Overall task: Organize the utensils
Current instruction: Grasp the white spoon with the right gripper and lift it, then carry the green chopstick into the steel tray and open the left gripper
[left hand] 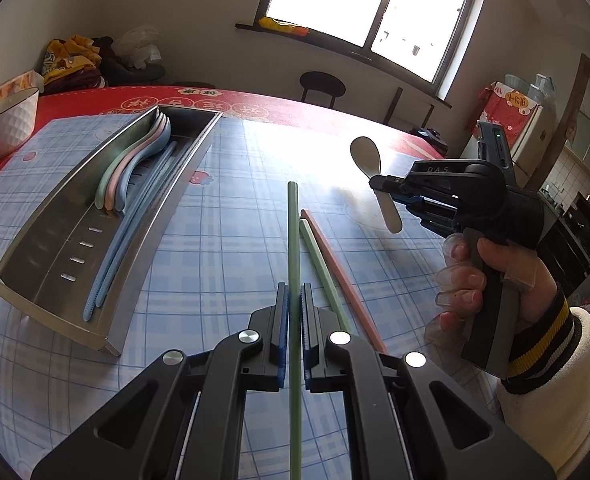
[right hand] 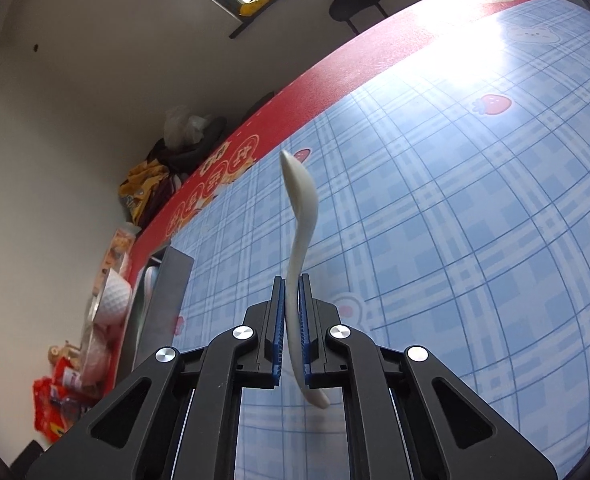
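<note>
My left gripper (left hand: 294,294) is shut on a green chopstick (left hand: 293,232) and holds it above the blue checked mat. A second green chopstick (left hand: 319,256) and a pink chopstick (left hand: 335,264) lie on the mat just right of it. My right gripper (left hand: 377,185) is shut on the handle of a white spoon (left hand: 369,158), held in the air at the right; the spoon also shows in the right wrist view (right hand: 301,208) between the pads of that gripper (right hand: 293,280). A steel tray (left hand: 35,264) at the left holds green, pink and blue spoons (left hand: 135,164) and blue chopsticks (left hand: 123,236).
A white bowl (left hand: 7,120) stands at the far left on the red tablecloth (left hand: 255,100). Clothes and bags (left hand: 95,60) pile at the table's back. A stool (left hand: 322,86) stands beyond the far edge. In the right wrist view the tray (right hand: 163,300) lies at the left.
</note>
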Demonstrator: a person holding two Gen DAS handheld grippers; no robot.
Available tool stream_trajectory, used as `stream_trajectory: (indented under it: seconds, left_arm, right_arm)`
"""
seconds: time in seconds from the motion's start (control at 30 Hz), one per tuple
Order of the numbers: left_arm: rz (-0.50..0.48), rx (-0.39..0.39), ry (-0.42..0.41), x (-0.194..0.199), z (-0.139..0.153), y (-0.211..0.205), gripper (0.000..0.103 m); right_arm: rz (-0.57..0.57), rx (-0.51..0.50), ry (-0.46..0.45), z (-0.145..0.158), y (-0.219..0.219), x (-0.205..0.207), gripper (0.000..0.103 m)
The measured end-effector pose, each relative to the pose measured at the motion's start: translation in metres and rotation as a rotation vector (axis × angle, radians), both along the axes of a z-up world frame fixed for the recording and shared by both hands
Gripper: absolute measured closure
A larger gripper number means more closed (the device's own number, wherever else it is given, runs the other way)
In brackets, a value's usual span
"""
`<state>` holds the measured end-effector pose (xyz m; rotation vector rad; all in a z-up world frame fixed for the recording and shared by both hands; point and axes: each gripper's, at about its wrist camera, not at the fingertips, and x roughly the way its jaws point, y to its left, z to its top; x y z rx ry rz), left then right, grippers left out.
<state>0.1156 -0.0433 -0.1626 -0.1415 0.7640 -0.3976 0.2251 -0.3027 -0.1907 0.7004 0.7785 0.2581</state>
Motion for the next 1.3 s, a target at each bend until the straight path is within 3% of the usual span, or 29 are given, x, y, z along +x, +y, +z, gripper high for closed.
stream_trajectory:
  seconds: [0.23, 0.53, 0.9, 1.1, 1.3]
  left_arm:
    - [0.005, -0.002, 0.011, 0.003, -0.002, 0.001, 0.097]
    - [0.023, -0.021, 0.042, 0.006, -0.002, 0.011, 0.097]
    - [-0.022, -0.048, 0.025, -0.003, 0.036, 0.023, 0.097]
    - [0.014, 0.010, 0.018, 0.013, 0.054, 0.047, 0.097]
    - [0.028, 0.101, 0.045, 0.067, 0.065, 0.060, 0.097]
  right_arm:
    - [0.071, 0.113, -0.028, 0.009, 0.006, -0.006, 0.096]
    - [0.121, 0.145, -0.003, 0.007, 0.023, -0.007, 0.096]
    - [0.130, 0.165, -0.001, 0.005, 0.021, -0.011, 0.096]
    - [0.122, 0.167, 0.008, 0.003, 0.021, -0.010, 0.096]
    - [0.120, 0.171, 0.009, 0.002, 0.019, -0.011, 0.096]
